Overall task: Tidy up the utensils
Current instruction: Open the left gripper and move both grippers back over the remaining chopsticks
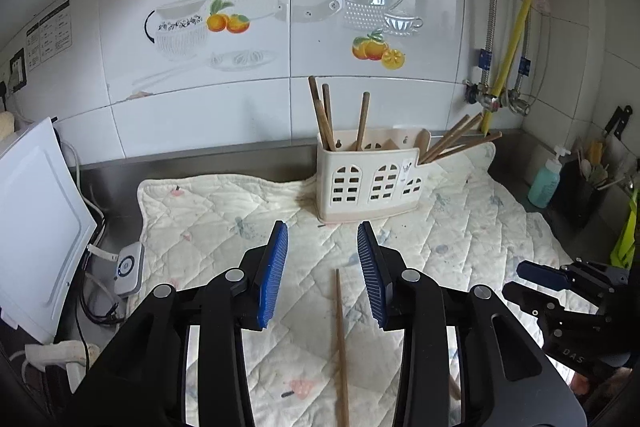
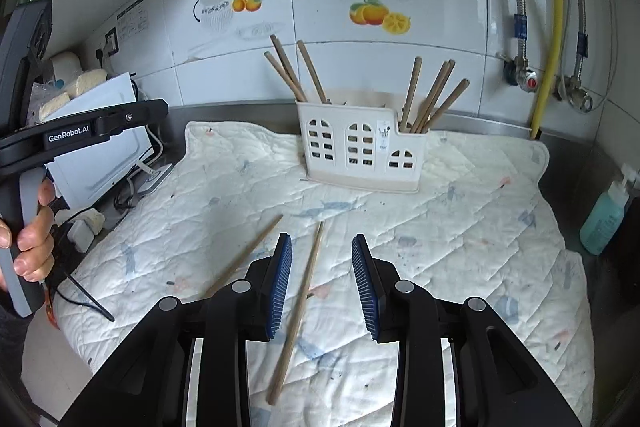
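— While both of mine are hanging wide open and empty, where are the loose chopsticks lying?

— One chopstick is lying between my right gripper fingers, pointing at 12 o'clock toward the holder; the other chopstick is waiting under my left gripper. Next I'm judging a close-and-lift.

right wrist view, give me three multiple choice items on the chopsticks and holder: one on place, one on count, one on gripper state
1. Where does the white plastic utensil holder stand?
A. on the quilted white cloth
B. on the bare steel counter
C. on the white appliance

2. How many wooden chopsticks lie loose on the quilted white cloth?
A. none
B. two
C. five

3. What state is the right gripper in?
A. shut on a chopstick
B. shut on nothing
C. open

Answers: 1 A, the holder's base sits on the cloth near the wall. 2 B, one chopstick lies between the fingers and another lies to its left. 3 C, its blue pads stand apart, holding nothing.
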The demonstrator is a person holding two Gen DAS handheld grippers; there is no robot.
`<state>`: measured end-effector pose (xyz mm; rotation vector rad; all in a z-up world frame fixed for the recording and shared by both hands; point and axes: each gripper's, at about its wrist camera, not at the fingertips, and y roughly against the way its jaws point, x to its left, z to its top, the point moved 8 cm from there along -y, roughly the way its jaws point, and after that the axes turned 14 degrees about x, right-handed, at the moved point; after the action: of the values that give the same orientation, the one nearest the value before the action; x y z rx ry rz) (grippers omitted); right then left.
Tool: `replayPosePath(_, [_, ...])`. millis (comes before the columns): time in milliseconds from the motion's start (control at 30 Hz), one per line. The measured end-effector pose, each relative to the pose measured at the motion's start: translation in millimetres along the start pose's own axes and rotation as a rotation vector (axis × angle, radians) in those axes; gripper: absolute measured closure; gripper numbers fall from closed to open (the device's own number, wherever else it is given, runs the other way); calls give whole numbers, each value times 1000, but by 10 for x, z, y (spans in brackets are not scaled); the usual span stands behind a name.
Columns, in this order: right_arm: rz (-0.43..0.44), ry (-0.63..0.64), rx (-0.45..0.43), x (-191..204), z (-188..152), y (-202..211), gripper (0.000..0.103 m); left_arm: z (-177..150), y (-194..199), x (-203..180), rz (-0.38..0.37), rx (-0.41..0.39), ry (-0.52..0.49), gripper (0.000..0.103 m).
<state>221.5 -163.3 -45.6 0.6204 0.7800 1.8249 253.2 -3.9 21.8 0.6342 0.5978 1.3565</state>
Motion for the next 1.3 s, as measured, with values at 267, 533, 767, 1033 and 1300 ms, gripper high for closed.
replayPosePath(267, [22, -12, 73, 100, -412, -195, 72, -527, -65, -117, 12, 109, 15, 66])
replayPosePath(533, [40, -20, 136, 164, -781, -365, 72, -1298, -301, -198, 26, 244, 115, 66])
replayPosePath(767, [50, -28, 174, 178, -949, -484, 72, -1763, -606, -184, 32, 324, 136, 70])
replayPosePath(1033, [67, -42, 207, 206, -1037, -616, 72, -1919, -820, -171, -2, 376, 146, 80])
replayPosePath(1300, [70, -39, 220, 261, -1063, -677, 77, -1910, -885, -162, -12, 378, 144, 84])
